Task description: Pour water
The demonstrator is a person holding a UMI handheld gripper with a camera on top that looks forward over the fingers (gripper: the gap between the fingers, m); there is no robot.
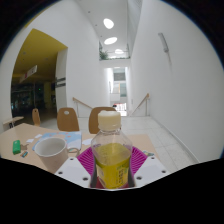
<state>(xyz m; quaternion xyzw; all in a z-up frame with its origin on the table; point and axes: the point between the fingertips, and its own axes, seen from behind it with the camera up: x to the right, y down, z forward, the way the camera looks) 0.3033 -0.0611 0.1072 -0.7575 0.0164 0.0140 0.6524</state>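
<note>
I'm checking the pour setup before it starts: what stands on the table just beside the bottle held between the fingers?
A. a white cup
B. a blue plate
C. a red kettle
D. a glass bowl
A: a white cup stands on the table right beside the yellow-filled bottle, which the gripper clamps between its pink pads.

A pale wooden worktop point(155, 140) runs across the lower middle of the frame. On it, at lower left, stands a white cup point(50, 152), with a clear glass point(73, 146) just beside it on the right — further left lie small green and white items point(20, 150), too small to identify.
</note>
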